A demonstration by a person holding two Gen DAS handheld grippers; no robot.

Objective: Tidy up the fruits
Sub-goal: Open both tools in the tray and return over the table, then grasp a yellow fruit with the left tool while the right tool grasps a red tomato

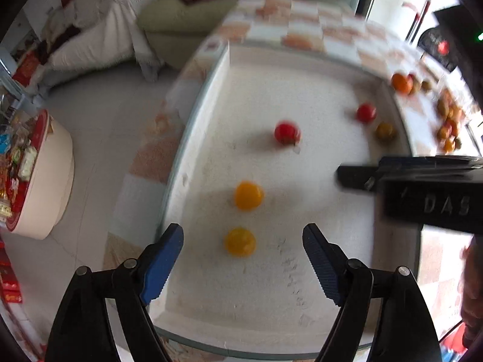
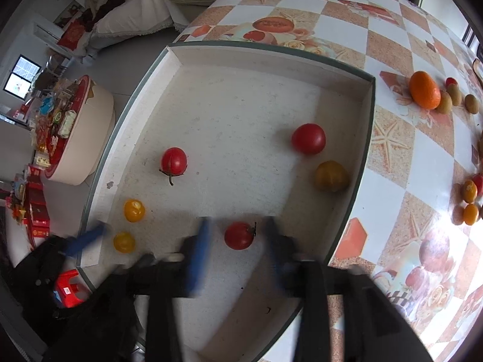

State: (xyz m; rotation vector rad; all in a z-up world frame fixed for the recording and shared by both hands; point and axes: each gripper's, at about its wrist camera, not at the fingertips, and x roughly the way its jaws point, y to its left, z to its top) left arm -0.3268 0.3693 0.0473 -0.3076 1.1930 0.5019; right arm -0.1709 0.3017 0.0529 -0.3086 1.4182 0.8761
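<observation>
On the checkered table [image 2: 389, 187] sits a shallow white tray [image 2: 265, 55], close to the table's left edge, and most of the fruit in play lies on its floor. Near the tray's left wall two yellow tomatoes [image 1: 248, 195] [image 1: 240, 242] rest one behind the other, apart from each other; the left gripper [image 1: 243, 249] hangs over the nearer one with its blue fingers [image 1: 161, 267] spread wide, holding nothing. Toward the tray's middle is a red tomato with a stem [image 2: 174, 161]. By the right wall lie another red tomato [image 2: 308, 138] and, just beside it, a dull yellow-brown fruit [image 2: 331, 176], not touching it as far as the view shows.

The right gripper [image 2: 238, 238] is over the tray's near end, its fingers blurred and apart on either side of a third red tomato [image 2: 239, 235]; whether the pads touch it cannot be told, though a gap shows on each side. From the left wrist view the right gripper's black body reaches in from the right edge, covering part of the tray's right wall.

Beyond the tray, on the table's right side, an orange [image 2: 424, 90] lies against several small brownish fruits [image 2: 452, 94], and more small orange and red fruits [image 2: 470, 191] cluster near the right edge. Past the table's left edge stands a round cream stool [image 2: 80, 138] piled with packets.
</observation>
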